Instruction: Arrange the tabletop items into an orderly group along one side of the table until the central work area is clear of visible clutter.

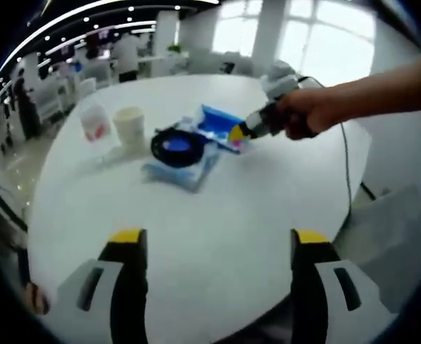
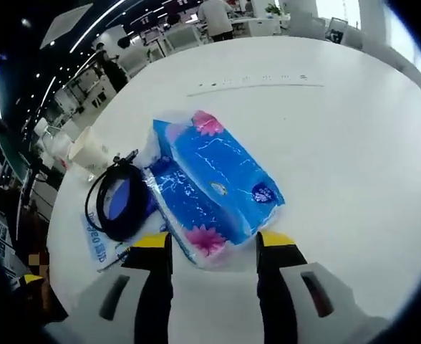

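Squaring up first pays off: the right gripper (image 2: 209,247), jaws wide, should be centred on the tissue pack (image 2: 214,188). The left gripper (image 1: 218,240) is held wide too.

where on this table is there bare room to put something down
Bare: the wide white table between the left hand-held gripper and the cluster, and the stretch beyond the blue tissue pack toward the far edge. Crowded: tissue pack, black cable coil and two cups bunched together, the right hand-held gripper straddling the pack's near end.
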The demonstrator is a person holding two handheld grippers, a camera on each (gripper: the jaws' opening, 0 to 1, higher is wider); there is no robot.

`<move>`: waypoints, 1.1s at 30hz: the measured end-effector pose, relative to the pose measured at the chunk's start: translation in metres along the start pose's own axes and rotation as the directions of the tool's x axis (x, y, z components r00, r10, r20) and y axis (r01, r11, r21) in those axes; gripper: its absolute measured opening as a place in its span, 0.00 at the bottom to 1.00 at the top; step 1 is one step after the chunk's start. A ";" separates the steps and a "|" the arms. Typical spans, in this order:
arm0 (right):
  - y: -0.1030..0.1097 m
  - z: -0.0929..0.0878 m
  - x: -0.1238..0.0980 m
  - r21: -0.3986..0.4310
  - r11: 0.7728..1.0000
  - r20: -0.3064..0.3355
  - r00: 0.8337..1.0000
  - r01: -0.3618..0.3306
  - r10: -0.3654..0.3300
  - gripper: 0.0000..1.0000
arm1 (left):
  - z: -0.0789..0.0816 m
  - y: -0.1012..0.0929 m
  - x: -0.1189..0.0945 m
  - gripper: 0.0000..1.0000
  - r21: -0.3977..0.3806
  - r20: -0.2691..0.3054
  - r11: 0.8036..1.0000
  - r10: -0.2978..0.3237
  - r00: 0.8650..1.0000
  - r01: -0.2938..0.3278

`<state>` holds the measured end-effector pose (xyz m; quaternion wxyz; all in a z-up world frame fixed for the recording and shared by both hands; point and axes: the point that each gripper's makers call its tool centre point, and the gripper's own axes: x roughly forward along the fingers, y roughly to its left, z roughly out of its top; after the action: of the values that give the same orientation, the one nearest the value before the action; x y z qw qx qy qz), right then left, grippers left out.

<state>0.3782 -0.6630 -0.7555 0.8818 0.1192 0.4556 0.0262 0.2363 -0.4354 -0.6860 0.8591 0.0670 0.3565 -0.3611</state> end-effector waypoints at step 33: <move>-0.008 0.011 -0.019 -0.093 0.996 0.044 0.999 -0.014 0.018 0.01 | -0.005 0.003 0.002 0.77 -0.007 -0.019 1.000 0.003 1.000 -0.004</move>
<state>0.3759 -0.6757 -0.7362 0.8962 0.0823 0.4328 0.0519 0.2361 -0.4328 -0.6920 0.8565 0.0678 0.3660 -0.3576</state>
